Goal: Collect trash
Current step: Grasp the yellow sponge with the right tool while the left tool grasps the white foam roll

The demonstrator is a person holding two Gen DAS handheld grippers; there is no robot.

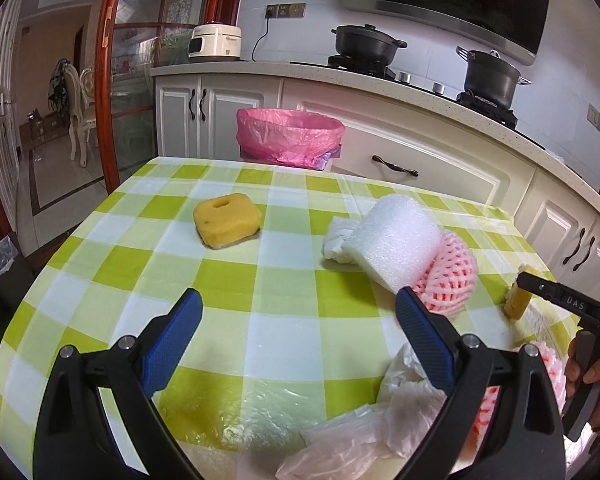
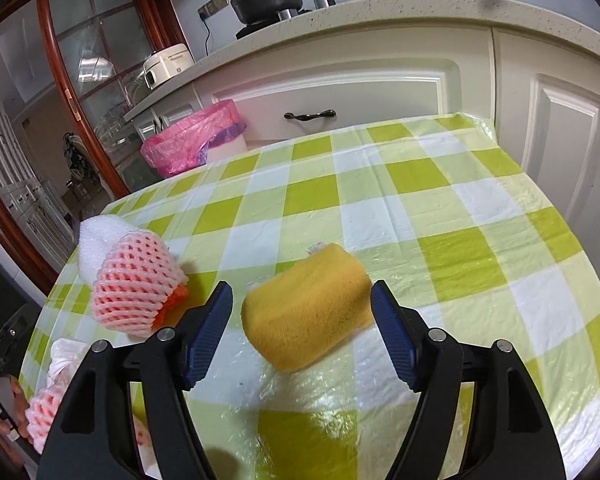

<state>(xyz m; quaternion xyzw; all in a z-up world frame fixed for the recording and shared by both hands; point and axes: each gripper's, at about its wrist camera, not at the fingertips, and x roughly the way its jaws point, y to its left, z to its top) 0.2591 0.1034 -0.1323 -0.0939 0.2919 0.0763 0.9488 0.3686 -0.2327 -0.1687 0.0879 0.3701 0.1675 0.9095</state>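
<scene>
Yellow sponges and foam scraps litter a green-checked table point(image 1: 260, 292) beside a pink-lined bin point(image 1: 290, 138).

Left wrist view, from left: the left claw point(image 1: 298, 308) hangs spread over bare cloth, nothing between its blue pads; a square sponge point(image 1: 227, 220) with a hole lies at centre, well apart from the bin beyond the table's far edge; white foam sheet point(image 1: 396, 244) and pink fruit netting point(image 1: 450, 276) sit right of centre, crumpled clear plastic point(image 1: 380, 424) at lower right. Right wrist view: netting at left, then the right claw point(image 2: 302, 308), jaws spread wide around a second sponge point(image 2: 308, 306), pads not pressing it.
</scene>
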